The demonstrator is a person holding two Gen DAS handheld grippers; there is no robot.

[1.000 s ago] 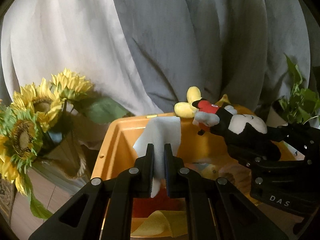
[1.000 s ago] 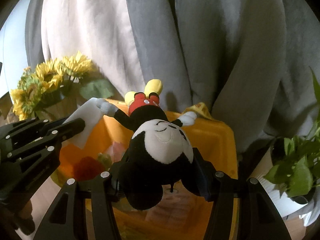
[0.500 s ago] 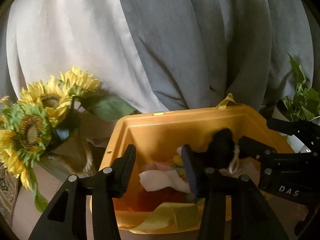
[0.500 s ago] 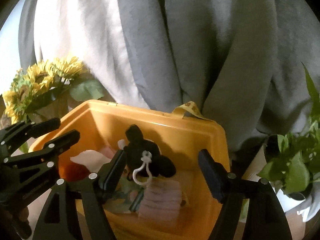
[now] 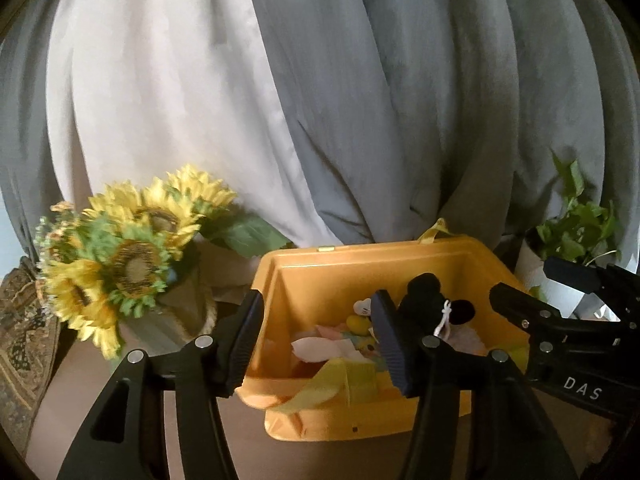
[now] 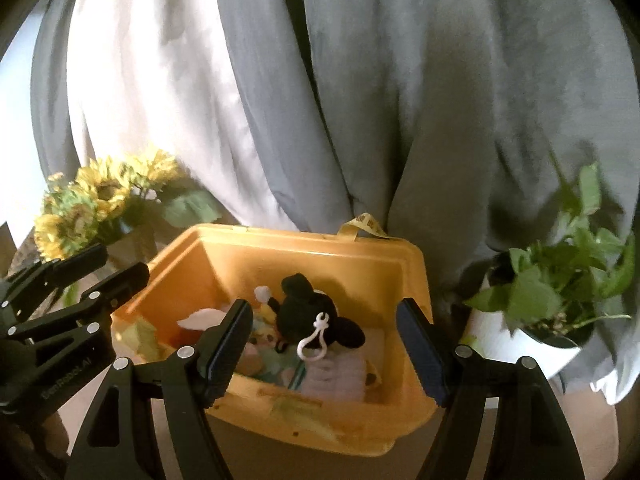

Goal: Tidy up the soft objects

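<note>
An orange plastic bin (image 5: 332, 276) (image 6: 352, 256) holds several soft things. A black mouse plush (image 6: 316, 312) (image 5: 428, 296) with a white loop lies in it, head toward me. A white cloth (image 5: 320, 350) (image 6: 200, 316) lies at the bin's left, next to yellow cloth (image 5: 340, 376). My left gripper (image 5: 316, 340) is open and empty above the bin's near left side. My right gripper (image 6: 328, 344) is open and empty above the bin's near side, and also shows in the left wrist view (image 5: 532, 284).
A bunch of sunflowers in a vase (image 5: 128, 256) (image 6: 92, 204) stands left of the bin. A potted green plant (image 6: 560, 280) (image 5: 572, 224) stands to its right. Grey and white curtains (image 5: 320, 100) hang behind. A patterned rug edge (image 5: 20, 340) lies at far left.
One second ago the left gripper held the white cloth and the right held the plush over the bin. Both have opened, the things dropped into the bin, and both grippers have pulled back.
</note>
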